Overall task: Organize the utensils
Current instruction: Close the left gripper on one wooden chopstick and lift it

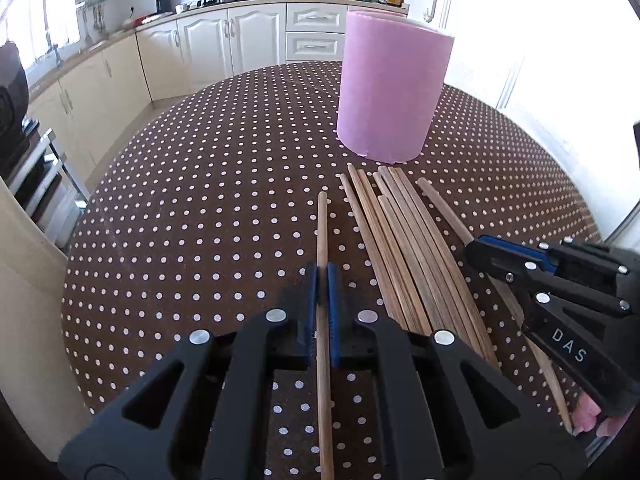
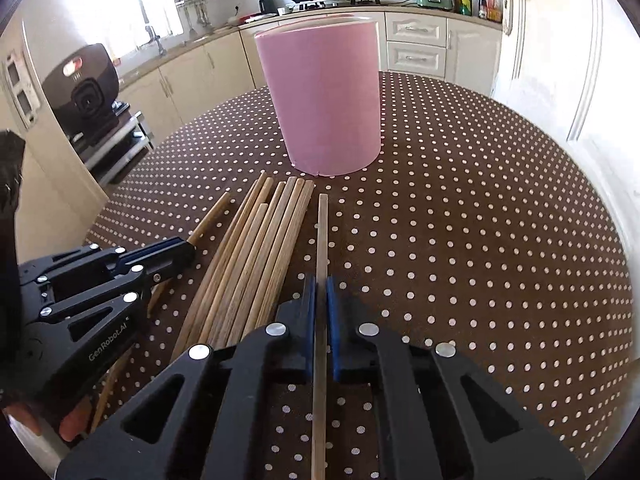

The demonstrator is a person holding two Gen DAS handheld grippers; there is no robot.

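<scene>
A tall pink cylindrical holder (image 1: 390, 88) (image 2: 326, 100) stands upright on the polka-dot table. In front of it lies a bundle of several wooden chopsticks (image 1: 412, 256) (image 2: 256, 256). My left gripper (image 1: 322, 276) is shut on one wooden chopstick (image 1: 322, 224), left of the bundle, pointing toward the holder. My right gripper (image 2: 320, 286) is shut on another chopstick (image 2: 322, 232), right of the bundle. Each gripper shows in the other's view: the right gripper (image 1: 476, 250) at the right, the left gripper (image 2: 188, 250) at the left, each shut on its chopstick.
The round table with a brown white-dotted cloth (image 1: 200, 200) (image 2: 480, 220) has its edge near cream kitchen cabinets (image 1: 224, 44). A black appliance on a rack (image 2: 86, 92) stands to the left. A white door (image 2: 552, 40) is to the right.
</scene>
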